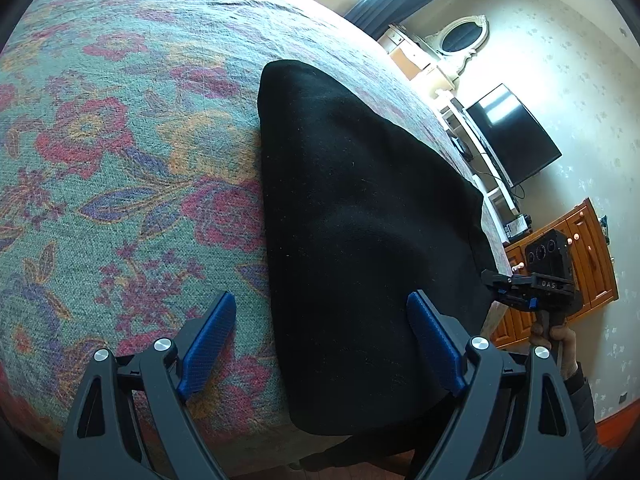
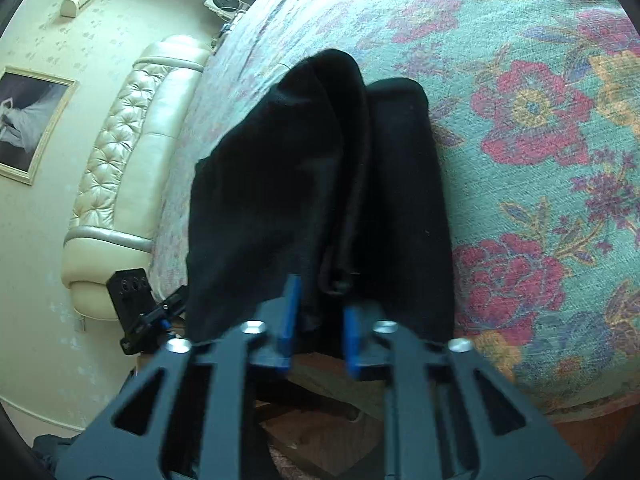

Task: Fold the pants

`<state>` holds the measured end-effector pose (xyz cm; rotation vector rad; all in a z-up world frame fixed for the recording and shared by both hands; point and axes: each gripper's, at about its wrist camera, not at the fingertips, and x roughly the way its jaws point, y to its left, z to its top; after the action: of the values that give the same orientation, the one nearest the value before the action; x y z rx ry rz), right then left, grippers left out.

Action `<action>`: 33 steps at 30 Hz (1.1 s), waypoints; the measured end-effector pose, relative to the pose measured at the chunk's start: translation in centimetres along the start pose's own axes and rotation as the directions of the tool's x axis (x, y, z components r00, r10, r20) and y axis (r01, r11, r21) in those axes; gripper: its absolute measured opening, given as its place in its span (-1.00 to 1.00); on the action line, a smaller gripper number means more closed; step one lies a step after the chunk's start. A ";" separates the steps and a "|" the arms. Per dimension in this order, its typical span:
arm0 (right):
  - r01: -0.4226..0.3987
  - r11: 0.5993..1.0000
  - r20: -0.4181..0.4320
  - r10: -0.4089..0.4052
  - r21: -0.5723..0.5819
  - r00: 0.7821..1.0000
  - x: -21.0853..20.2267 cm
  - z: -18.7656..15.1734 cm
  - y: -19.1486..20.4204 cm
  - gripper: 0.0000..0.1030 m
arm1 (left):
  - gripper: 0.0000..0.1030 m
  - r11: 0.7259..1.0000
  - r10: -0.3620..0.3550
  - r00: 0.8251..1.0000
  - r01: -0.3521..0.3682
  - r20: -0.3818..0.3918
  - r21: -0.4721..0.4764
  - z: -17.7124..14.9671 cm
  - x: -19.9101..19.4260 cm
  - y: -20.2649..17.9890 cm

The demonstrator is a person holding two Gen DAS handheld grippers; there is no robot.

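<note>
Black pants (image 1: 360, 220) lie on the floral bedspread (image 1: 120, 140), with their near end hanging over the bed's edge. My left gripper (image 1: 322, 304) is open, one blue finger (image 1: 208, 340) over the bedspread and the other (image 1: 434, 344) over the pants. In the right wrist view the pants (image 2: 280, 184) show a raised fold down the middle. My right gripper (image 2: 322, 300) is partly closed around the pants' near edge at that fold; whether it pinches the cloth is unclear. The right gripper also shows in the left wrist view (image 1: 496, 280), at the pants' right edge.
The bed's edge (image 2: 560, 396) runs close in front of me, with floor below. A cream padded headboard (image 2: 120, 152) is at the left. A TV (image 1: 512, 136), a mirror (image 1: 464, 36) and wooden cabinets (image 1: 576, 256) stand along the wall.
</note>
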<state>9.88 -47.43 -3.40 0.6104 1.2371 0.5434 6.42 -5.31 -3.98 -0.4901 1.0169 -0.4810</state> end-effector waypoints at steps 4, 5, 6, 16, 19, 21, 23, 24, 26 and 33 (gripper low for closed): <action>0.037 0.999 0.047 -0.037 0.003 0.998 -0.8 -0.2 -0.6 -0.77 | 0.67 1.000 -0.008 1.000 0.008 -0.007 0.017 -0.1 0.2 -0.5; 0.049 0.999 0.059 -0.049 0.009 0.997 -1.0 -0.2 -0.8 -0.77 | 0.67 1.000 -0.007 1.000 0.007 -0.012 0.022 -0.1 0.3 -0.7; 0.048 0.999 0.055 -0.049 0.013 0.997 -1.0 -0.2 -1.1 -0.77 | 0.67 1.000 -0.006 1.000 0.006 -0.016 0.026 -0.2 0.5 -0.8; -0.097 0.990 0.117 0.084 0.106 0.990 -3.5 0.0 -2.1 0.68 | 0.67 0.988 -0.131 0.989 0.125 -0.062 -0.091 -0.1 0.8 1.0; -0.016 0.990 0.147 -0.005 0.141 0.989 -4.9 -0.3 -3.7 0.74 | 0.67 0.983 -0.155 0.986 0.147 -0.065 -0.106 -0.2 1.0 1.5; -0.057 0.977 0.151 0.026 0.203 0.988 -5.1 -0.9 -5.5 0.74 | 0.71 0.985 -0.156 0.985 0.149 -0.069 -0.091 -0.4 1.1 1.6; -0.110 0.965 0.117 0.083 0.239 0.990 -4.0 -1.4 -6.7 0.74 | 0.75 0.986 -0.157 0.985 0.153 -0.067 -0.062 -0.6 1.2 1.4; -0.126 0.963 0.103 0.104 0.239 0.989 -3.4 -1.6 -6.9 0.75 | 0.76 0.989 -0.144 0.987 0.141 -0.067 -0.043 -0.7 1.3 1.2; -0.142 0.964 0.115 0.119 0.223 0.986 -2.9 -1.9 -7.0 0.84 | 0.78 0.993 -0.119 0.991 0.119 -0.064 -0.006 -1.0 1.6 0.6; -0.138 0.980 0.067 0.129 0.144 0.989 -0.4 -1.8 -4.0 0.85 | 0.79 0.997 -0.077 0.997 0.077 -0.023 -0.015 -1.1 1.6 -0.2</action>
<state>8.25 -50.40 -6.26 0.8341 1.1951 0.5452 6.16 -6.58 -5.39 -0.5387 1.0277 -0.5501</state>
